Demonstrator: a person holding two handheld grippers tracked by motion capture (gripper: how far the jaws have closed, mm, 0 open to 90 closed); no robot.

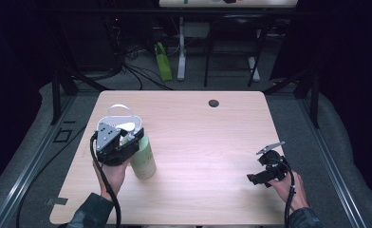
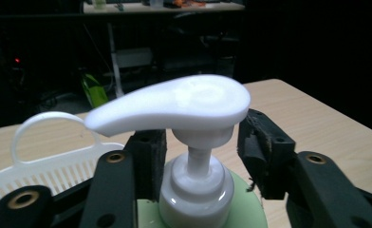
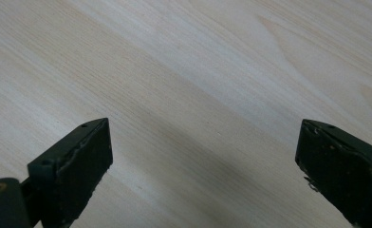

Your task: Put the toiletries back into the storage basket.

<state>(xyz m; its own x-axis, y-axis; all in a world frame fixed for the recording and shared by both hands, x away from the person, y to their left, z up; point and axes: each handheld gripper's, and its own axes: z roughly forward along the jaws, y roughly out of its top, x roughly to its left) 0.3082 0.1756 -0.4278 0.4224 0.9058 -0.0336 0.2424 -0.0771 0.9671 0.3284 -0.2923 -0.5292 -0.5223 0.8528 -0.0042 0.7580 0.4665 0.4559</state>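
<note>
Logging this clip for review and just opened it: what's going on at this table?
A person works at a wooden table with a claw in each hand. The left claw is around the neck of a pale green pump bottle, just under its white pump head; its pads sit beside the collar, and contact is hard to tell. A white basket stands right behind the bottle. The right claw is open over bare table, holding nothing.

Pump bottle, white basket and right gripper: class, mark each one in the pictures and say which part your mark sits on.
pump bottle (image 2: 184,102), left gripper view, on the white pump head.
white basket (image 2: 46,173), left gripper view, on its slotted wall.
right gripper (image 3: 203,175), right gripper view, midway between its open jaws.
</note>
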